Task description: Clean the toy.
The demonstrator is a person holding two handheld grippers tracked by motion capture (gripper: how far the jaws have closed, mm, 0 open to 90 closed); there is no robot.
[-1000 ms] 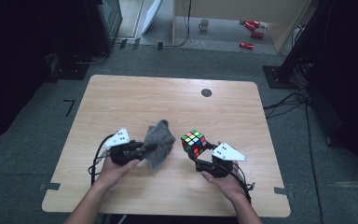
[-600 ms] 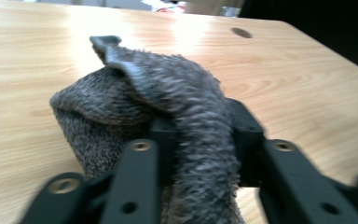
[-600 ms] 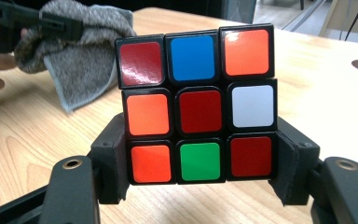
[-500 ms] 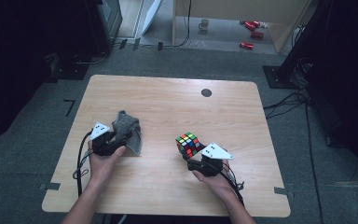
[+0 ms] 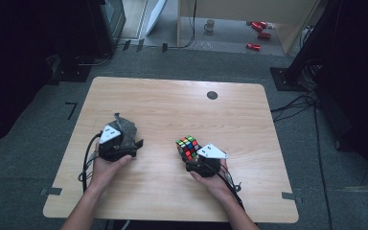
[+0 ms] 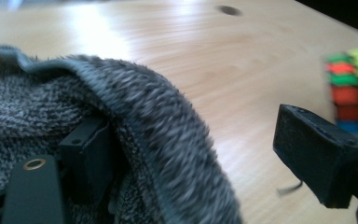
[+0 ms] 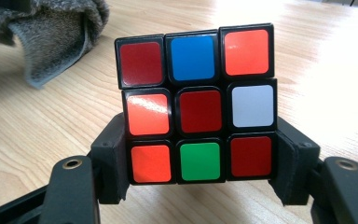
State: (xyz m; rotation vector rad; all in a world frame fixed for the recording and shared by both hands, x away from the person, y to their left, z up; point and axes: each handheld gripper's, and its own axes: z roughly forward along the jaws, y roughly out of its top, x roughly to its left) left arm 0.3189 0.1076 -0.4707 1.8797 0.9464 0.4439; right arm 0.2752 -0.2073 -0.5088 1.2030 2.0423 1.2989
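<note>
Jaws of the left gripper (image 5: 124, 143) have just been opening and now stand spread apart. A fold of the grey cloth (image 5: 124, 128) lies loose between them, draped over one jaw, and the other jaw is bare above the wood. The cloth rests in a heap on the left part of the table (image 5: 172, 105), just in front of this gripper. The right gripper (image 5: 195, 160) pinches the colour cube (image 5: 188, 146) by its lowest row, one pad on each side. In the right gripper view the cube (image 7: 199, 105) stands upright, with red, orange, blue, white and green squares facing the camera. Cloth and cube are well apart.
</note>
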